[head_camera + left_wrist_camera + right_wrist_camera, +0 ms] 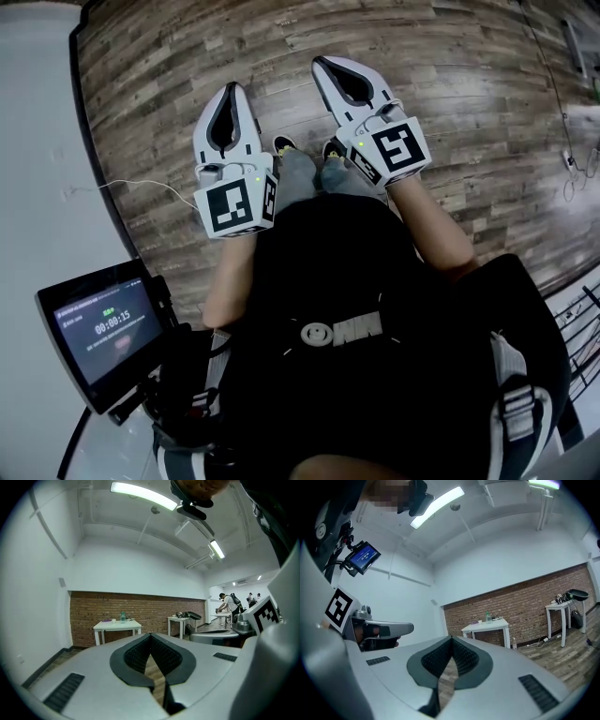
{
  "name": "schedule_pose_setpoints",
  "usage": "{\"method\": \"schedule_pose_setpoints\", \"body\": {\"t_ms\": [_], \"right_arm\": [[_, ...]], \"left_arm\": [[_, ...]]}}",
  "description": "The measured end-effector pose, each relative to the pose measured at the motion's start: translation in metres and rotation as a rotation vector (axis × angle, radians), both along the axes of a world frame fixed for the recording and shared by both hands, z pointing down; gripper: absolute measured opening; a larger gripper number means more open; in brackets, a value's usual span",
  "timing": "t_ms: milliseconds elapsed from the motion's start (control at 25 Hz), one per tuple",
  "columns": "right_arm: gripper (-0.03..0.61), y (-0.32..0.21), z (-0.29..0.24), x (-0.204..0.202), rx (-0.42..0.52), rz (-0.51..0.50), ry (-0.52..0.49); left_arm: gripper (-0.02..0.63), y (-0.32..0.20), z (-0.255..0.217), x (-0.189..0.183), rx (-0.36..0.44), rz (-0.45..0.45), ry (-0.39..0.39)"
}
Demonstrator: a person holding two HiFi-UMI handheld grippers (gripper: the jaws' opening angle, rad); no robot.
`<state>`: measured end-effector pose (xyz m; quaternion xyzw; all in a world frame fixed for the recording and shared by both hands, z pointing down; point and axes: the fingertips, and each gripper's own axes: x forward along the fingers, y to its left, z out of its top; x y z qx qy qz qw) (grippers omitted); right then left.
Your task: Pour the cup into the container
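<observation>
The white left gripper (pixel 231 89) and white right gripper (pixel 323 64) are held shut and empty above the brown wooden floor (pixel 450 84). A small white cup (pixel 113 620) and a green see-through container (pixel 123 616) are seen far off on a white table (pixel 117 626) (by the brick wall (pixel 159 611)).

My left gripper (pixel 232 89) and right gripper (pixel 323 64) have smooth, matt, pale-grey shells that look like plastic. The inner faces of my fingers (pixel 136 656) are dark, ribbed and rubbery-looking. The marker cube (pixel 234 206) on each is matt, printed black on white. The floor (pixel 187 56) under me is plank with a wood grain, weathered and dull. The far wall (pixel 93 613) is rough red brick, and the counter (pixel 105 626) before it is smooth white. My top (pixel 375 272) is black cloth. The screen (pixel 108 328) is glossy.
</observation>
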<state>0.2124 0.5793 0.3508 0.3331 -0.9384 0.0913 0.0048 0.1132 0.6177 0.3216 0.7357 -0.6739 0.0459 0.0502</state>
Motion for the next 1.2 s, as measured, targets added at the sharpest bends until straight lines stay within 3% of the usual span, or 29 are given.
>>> {"method": "schedule_pose_setpoints", "body": {"t_ms": [120,360,760,1200], "right_arm": [[0.0,-0.026,0.003,-0.028,-0.008,0.001,0.018],[0.0,-0.022,-0.003,-0.062,0.035,-0.01,0.033],[0.0,-0.064,-0.003,-0.142,0.017,-0.018,0.06],[0.0,-0.126,-0.003,-0.147,0.034,-0.034,0.054]], "left_arm": [[-0.002,-0.027,0.002,-0.028,0.003,0.007,0.006],[-0.002,-0.02,-0.008,-0.055,0.049,0.007,0.026],[-0.002,-0.058,0.001,-0.132,0.042,-0.005,0.077],[-0.002,-0.12,-0.004,-0.14,0.052,-0.017,0.044]]}}
